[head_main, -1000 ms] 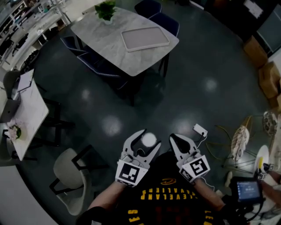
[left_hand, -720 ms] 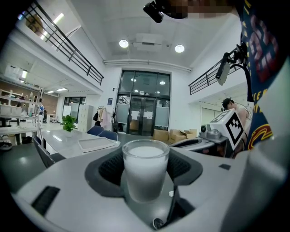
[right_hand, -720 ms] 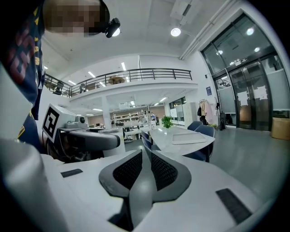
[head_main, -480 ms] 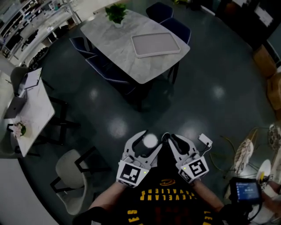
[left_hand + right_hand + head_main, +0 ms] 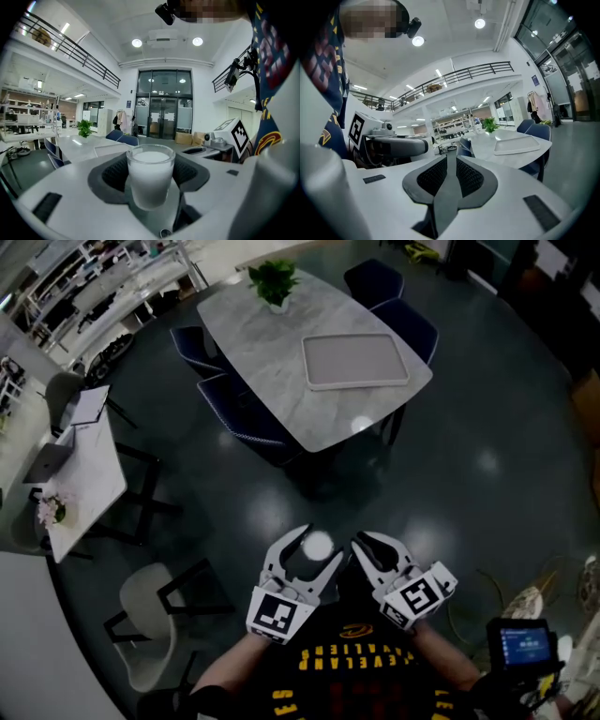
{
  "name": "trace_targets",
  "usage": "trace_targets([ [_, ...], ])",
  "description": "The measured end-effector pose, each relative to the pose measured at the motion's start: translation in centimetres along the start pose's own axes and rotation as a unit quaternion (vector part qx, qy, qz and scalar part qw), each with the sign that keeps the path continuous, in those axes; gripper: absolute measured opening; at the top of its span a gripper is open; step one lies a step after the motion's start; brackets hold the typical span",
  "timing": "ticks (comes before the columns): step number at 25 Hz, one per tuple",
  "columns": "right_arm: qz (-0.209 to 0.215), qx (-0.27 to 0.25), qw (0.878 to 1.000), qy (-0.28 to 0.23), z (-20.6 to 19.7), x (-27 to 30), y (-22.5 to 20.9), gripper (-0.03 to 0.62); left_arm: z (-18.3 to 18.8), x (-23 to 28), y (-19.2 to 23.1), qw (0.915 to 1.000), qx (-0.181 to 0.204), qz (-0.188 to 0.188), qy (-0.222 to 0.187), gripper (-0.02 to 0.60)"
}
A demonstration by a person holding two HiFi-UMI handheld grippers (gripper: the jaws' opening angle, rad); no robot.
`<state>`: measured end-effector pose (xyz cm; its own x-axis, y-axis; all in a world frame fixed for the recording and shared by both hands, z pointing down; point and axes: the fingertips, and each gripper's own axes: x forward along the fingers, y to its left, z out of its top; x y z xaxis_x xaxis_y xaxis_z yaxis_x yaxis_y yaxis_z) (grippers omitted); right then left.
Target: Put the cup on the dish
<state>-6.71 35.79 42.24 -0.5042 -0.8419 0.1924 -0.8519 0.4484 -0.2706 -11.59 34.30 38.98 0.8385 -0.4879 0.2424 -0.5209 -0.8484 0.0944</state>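
Note:
A frosted white cup (image 5: 318, 545) sits upright between the jaws of my left gripper (image 5: 314, 550), which is shut on it; in the left gripper view the cup (image 5: 150, 180) fills the gap between the black pads. Beside it, my right gripper (image 5: 373, 546) stands with only a narrow slit between its pads (image 5: 435, 176) and nothing in it. Both are held close to the person's chest, high above the floor. The dish, a flat rectangular grey tray (image 5: 356, 360), lies on a marble table (image 5: 272, 362) well ahead, and it also shows in the right gripper view as a pale tray (image 5: 520, 145).
A potted plant (image 5: 274, 282) stands at the table's far end. Dark blue chairs (image 5: 234, 404) ring the table. At left is a white side table (image 5: 84, 474) with a laptop, and a grey chair (image 5: 150, 615) near me. A device with a lit screen (image 5: 523, 645) is at lower right.
The marble table and tray have slid down and right in the head view, nearer to me. The right jaws have parted a little. The cup stays gripped in the left.

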Motion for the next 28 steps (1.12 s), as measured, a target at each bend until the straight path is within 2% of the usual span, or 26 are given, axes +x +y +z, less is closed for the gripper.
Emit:
trace_targets([
  [7, 0.030, -0.037, 0.999, 0.000, 3.1, 1.0, -5.3, 0.048, 2.7, 5.2, 1.3, 0.9991, -0.003, 0.041, -0.006, 0.267],
  [15, 0.084, -0.030, 0.996, 0.017, 3.6, 2.1, -9.2, 0.048, 3.5, 9.9, 1.8, 0.9979, -0.013, 0.063, -0.007, 0.267],
  [20, 0.094, -0.032, 0.995, 0.017, 4.3, 2.3, -11.2, 0.048, 4.1, 11.9, 2.2, 0.9973, -0.020, 0.069, -0.010, 0.267],
  [22, 0.094, -0.036, 0.995, 0.018, 4.3, 2.6, -11.7, 0.048, 4.3, 12.4, 2.8, 0.9972, -0.012, 0.073, -0.014, 0.267],
  [28, 0.094, -0.026, 0.995, 0.022, 4.7, 5.3, -13.7, 0.048, 4.9, 14.1, 6.1, 0.9961, -0.005, 0.087, -0.014, 0.267],
])
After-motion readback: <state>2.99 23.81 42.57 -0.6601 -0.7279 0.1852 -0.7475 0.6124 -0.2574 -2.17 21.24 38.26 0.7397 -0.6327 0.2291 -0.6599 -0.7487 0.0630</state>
